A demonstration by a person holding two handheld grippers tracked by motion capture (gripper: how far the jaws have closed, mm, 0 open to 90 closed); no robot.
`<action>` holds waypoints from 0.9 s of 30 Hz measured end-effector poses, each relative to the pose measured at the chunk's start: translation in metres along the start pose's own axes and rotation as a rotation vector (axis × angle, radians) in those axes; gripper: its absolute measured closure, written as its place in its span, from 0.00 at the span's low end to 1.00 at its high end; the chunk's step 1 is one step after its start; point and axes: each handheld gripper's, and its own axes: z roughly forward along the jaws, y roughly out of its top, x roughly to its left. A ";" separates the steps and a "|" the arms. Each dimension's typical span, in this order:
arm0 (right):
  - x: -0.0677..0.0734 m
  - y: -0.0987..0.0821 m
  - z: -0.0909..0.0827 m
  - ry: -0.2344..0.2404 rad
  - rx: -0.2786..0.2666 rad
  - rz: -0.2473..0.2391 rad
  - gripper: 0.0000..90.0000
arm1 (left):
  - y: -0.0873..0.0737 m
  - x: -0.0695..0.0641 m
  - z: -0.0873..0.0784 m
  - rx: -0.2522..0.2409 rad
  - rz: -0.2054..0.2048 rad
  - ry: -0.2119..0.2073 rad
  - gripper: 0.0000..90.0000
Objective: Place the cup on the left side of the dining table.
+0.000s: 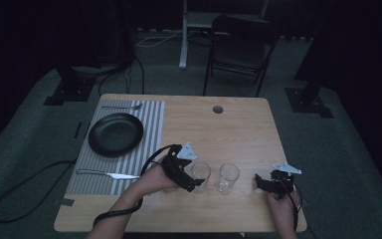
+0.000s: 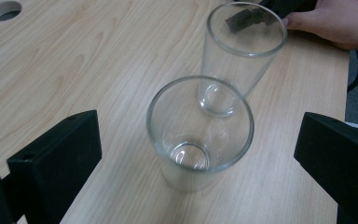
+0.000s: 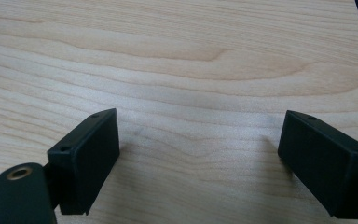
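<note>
Two clear empty glasses stand upright side by side near the table's front. My left gripper (image 1: pixel 193 183) is open, its jaws spread wide on either side of the nearer glass (image 2: pixel 200 140) (image 1: pixel 200 174) without touching it. The second glass (image 2: pixel 242 51) (image 1: pixel 227 177) stands just beyond the first. My right gripper (image 1: pixel 259 183) (image 3: pixel 198 135) rests low at the front right, open over bare wood with nothing between its jaws. In the left gripper view that gripper (image 2: pixel 261 14) and the hand (image 2: pixel 340 23) holding it lie past the far glass.
A grey striped placemat (image 1: pixel 149 124) lies at the table's left with a black plate (image 1: pixel 115 133) on it, a fork (image 1: pixel 122 106) at its far end and a knife (image 1: pixel 108 174) at its near end. A round cable hole (image 1: pixel 218 109) is at the back; a folding chair (image 1: pixel 238 45) stands beyond.
</note>
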 end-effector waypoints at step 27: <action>0.000 0.000 0.000 0.000 0.001 -0.001 0.14 | 0.047 -0.020 0.051 0.101 0.084 -0.030 0.01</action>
